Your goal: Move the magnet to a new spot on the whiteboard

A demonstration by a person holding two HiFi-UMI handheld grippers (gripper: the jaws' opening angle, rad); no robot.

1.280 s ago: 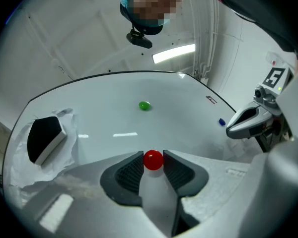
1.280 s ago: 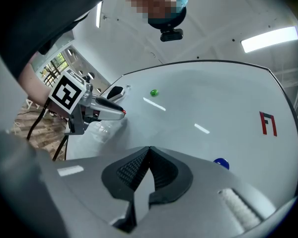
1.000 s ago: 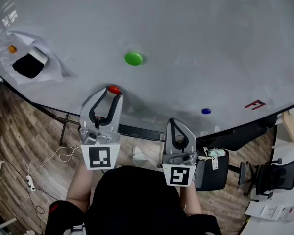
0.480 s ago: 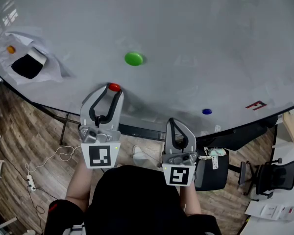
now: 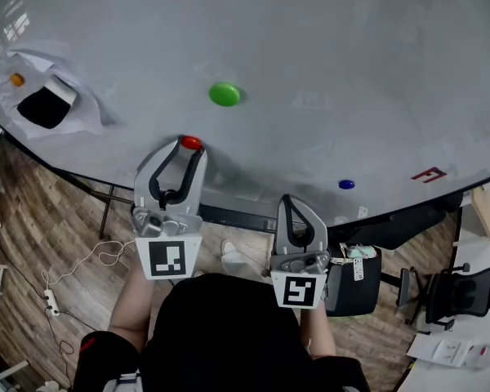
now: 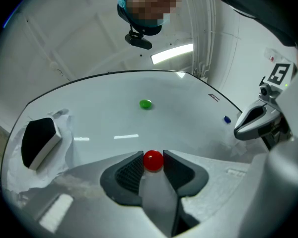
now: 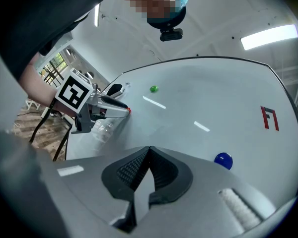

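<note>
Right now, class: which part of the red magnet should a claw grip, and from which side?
Grip the red magnet by two opposite sides of its round edge, coming from the whiteboard's near edge. It is a low dome flat on the board, so only its sides offer hold. The left claw pinches it so.

Green magnet [image 5: 224, 94], blue magnet [image 5: 346, 184] and black eraser [image 5: 45, 104] sit well apart

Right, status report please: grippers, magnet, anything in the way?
Left gripper shut on red magnet. Right gripper shut, empty. Green magnet farther up, not blocking.
</note>
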